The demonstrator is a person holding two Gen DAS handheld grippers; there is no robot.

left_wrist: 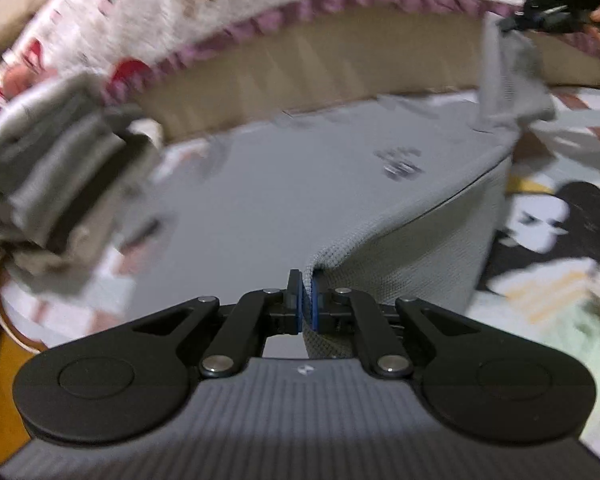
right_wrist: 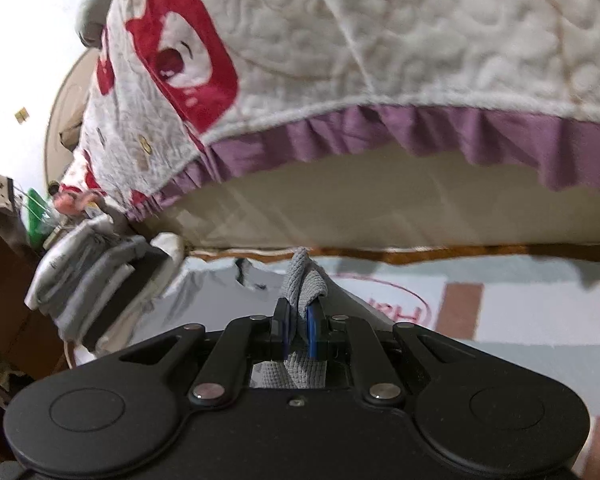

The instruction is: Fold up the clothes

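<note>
Dim indoor light, heavy motion blur leftward, fisheye-bent edges, perhaps overhead lighting.

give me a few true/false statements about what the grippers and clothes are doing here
1. The left gripper is shut on the grey shirt. True.
2. The right gripper is open and holds nothing. False: it pinches a bunched edge of the shirt.
3. A stack of folded clothes sits left of the shirt. True.
4. The quilt has a green frill. False: the frill is purple.
5. The shirt lies on a patterned floor mat. True.
</note>
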